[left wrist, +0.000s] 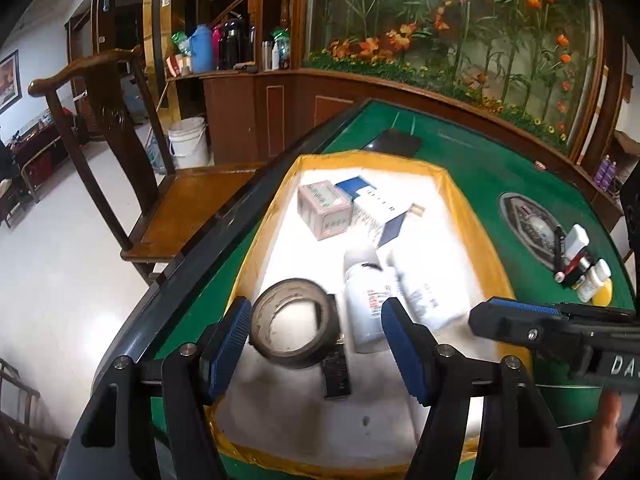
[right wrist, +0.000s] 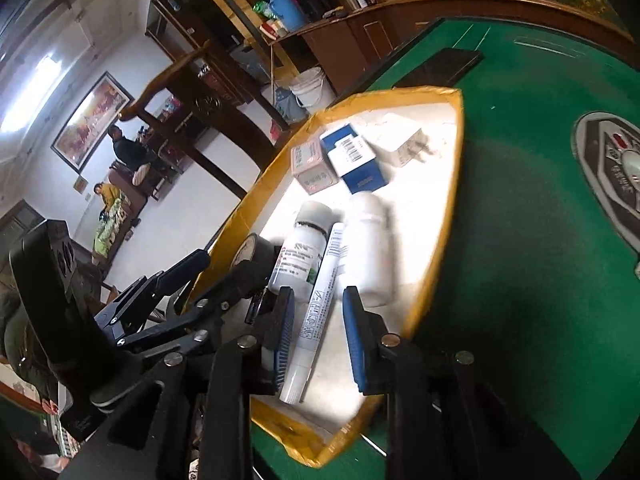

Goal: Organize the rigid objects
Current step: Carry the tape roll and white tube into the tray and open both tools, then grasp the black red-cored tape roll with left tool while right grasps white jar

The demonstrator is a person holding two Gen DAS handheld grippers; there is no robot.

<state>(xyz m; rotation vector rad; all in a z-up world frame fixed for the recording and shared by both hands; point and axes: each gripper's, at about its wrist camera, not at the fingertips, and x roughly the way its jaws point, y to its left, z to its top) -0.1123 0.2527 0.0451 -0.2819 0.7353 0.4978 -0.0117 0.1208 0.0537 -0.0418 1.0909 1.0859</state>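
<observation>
Green felt surface (left wrist: 472, 168) carries a yellow-rimmed white tray (left wrist: 460, 200). Ahead of the fingers in the tray: boxes (right wrist: 352, 160), two white bottles (right wrist: 366, 248), tape roll (left wrist: 294, 322). Left gripper (left wrist: 316, 344) fingers spread wide, nothing held, tape roll seen between them. Right gripper (right wrist: 318, 336) fingers parted around a white marker (right wrist: 316, 312); contact cannot be told.

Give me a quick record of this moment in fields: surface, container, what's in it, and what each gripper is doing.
surface: green table
container: yellow-rimmed tray
contents: tape roll, two white bottles, white marker, pink box, blue box
left gripper: open, either side of the tape roll
right gripper: open, either side of the marker, not clamped
</observation>
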